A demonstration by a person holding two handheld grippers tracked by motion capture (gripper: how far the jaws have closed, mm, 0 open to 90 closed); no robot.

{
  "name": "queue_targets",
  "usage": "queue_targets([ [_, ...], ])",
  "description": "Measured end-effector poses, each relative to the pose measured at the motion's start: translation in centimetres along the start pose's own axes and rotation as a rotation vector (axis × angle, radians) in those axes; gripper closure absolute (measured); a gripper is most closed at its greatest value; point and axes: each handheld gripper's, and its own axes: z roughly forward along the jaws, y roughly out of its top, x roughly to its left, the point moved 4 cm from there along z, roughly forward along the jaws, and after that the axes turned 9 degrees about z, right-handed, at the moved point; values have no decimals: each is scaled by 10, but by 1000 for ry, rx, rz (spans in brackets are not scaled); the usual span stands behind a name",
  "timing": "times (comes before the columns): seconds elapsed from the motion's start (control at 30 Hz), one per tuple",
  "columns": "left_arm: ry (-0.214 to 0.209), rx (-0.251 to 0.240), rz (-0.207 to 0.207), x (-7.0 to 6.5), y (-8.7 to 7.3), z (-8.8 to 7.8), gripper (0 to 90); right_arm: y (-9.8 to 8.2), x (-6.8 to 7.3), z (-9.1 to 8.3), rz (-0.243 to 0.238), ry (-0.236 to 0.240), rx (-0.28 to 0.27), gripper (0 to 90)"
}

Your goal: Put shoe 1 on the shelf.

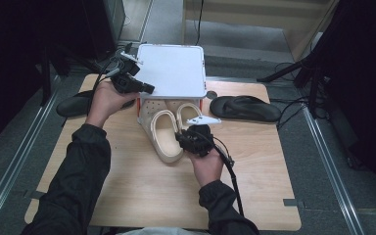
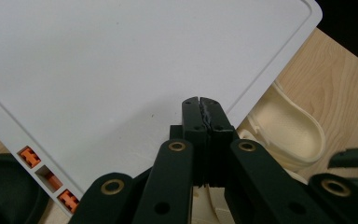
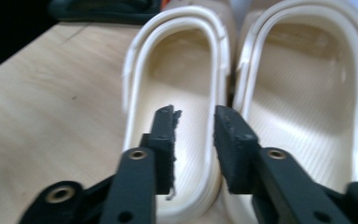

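A person in dark sleeves works two hand-held grippers over a wooden table [image 1: 142,196], seen from above. At centre frame, a pair of cream clogs lies side by side, toes tucked under a white lid [image 1: 172,69] that covers a white box with orange fittings. The left clog [image 1: 165,134] sticks out farther toward the bottom of the frame than the right clog [image 1: 188,115].

The right gripper [image 1: 185,139], just below centre, hovers at the heels of the clogs. In the right gripper view its jaws stand narrowly apart, straddling the inner rim of the left clog [image 3: 177,84] beside the right clog [image 3: 307,79], with the pads not pressing on the rim.

The left gripper [image 1: 147,88], at upper left, sits at the lid's left edge. In the left gripper view its jaws are pressed together with nothing between them, their tips over the white lid [image 2: 121,70] near its edge, a clog visible at lower right.

One black flip-flop [image 1: 245,107] rests at right of the box; another dark sandal [image 1: 73,104] lies at the table's left edge, partly behind the left hand [image 1: 105,100].
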Motion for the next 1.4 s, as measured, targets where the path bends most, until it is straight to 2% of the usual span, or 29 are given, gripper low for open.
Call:
queue_targets([
  [0.13,-3,-3,1,0,0,0,900,-21,2,-7,-7,36,-1,851],
  [0.2,-4,-2,5,0,0,0,900,-33,1,-7,11,68,-3,900],
  [0.27,-4,-5,4,0,0,0,900,-44,0,-6,20,72,-3,900],
  [0.37,-5,-2,4,1,-1,0,900,-58,-1,-3,30,83,29,900],
  [0.57,-6,-4,1,1,-1,0,900,-75,4,4,1,102,95,900],
  [0.7,-6,-4,0,1,-1,0,900,-83,6,12,-15,99,133,900],
  [0.8,-6,-2,0,1,-1,0,900,-83,4,17,-19,83,142,900],
  [0.93,-6,-3,-2,1,-1,0,900,-78,4,24,0,93,143,900],
  [1.17,-7,-2,-1,0,-1,0,900,-67,17,33,-1,94,141,900],
  [1.3,-4,-3,-1,0,-1,0,900,-59,23,39,-23,80,136,900],
  [1.4,-6,-2,-1,0,-1,0,900,-52,26,44,-10,81,134,900],
])
